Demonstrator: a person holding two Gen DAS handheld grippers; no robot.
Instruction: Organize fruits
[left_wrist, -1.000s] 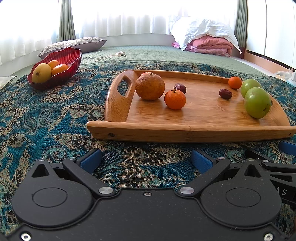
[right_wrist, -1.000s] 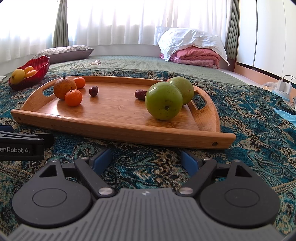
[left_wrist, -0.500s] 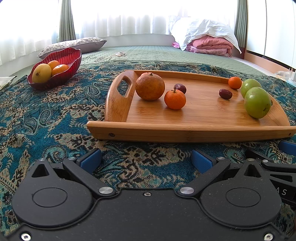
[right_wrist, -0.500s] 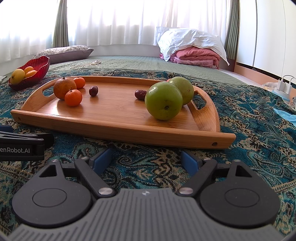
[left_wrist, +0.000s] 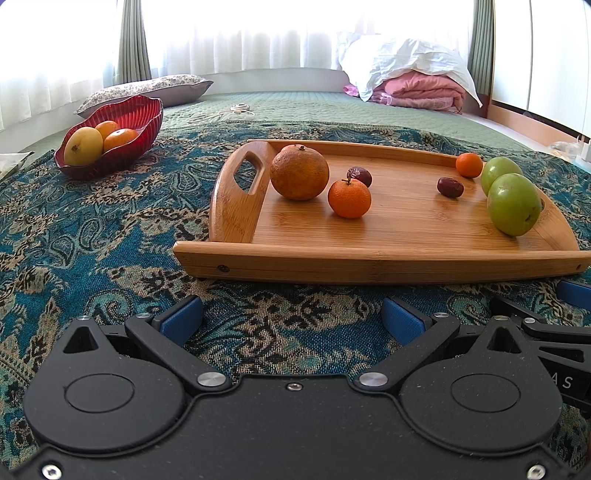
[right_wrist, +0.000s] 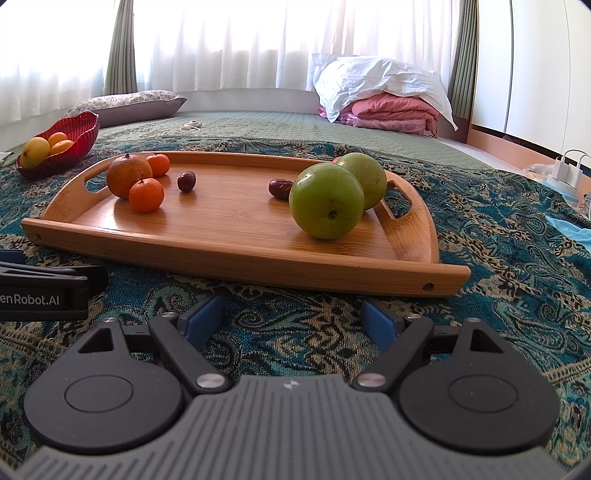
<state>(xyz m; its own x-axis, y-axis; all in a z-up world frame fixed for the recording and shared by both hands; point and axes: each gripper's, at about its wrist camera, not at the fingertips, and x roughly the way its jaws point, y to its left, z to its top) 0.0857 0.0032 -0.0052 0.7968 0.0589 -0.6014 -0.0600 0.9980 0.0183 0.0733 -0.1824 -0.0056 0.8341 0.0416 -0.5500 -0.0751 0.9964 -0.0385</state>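
The left gripper (left_wrist: 291, 321) and the right gripper (right_wrist: 291, 319) both rest low over the patterned teal cloth (left_wrist: 92, 236), each with its blue fingers wide apart and nothing between them. In front of them lies the wooden tray (left_wrist: 376, 264), and only bare cloth separates it from the fingers.

On the tray, near its left handle, sit a big brownish orange (left_wrist: 299, 172), a small mandarin (left_wrist: 349, 198) just in front of it, and a dark date (left_wrist: 360, 176) behind the mandarin. Toward the right end lie a second date (left_wrist: 450, 187), another small mandarin (left_wrist: 469, 165) by the far rim, and two green apples (left_wrist: 513, 204), one touching the other. The near rim of the tray stands between the grippers and every fruit.

A red glass bowl (left_wrist: 136, 122) sits on the cloth, well apart to the left, and holds a yellow fruit and two orange ones.

The cloth covers a green quilted bed (left_wrist: 314, 107). At its far end are a grey pillow (left_wrist: 155, 86), a white pillow on folded pink blankets (left_wrist: 421, 90), and bright white curtains (left_wrist: 258, 33).

Only the right wrist view shows the white charger (right_wrist: 567, 168) at the right edge, and the left gripper's side as a black body with lettering. Only the left wrist view shows part of the right gripper at its right edge.
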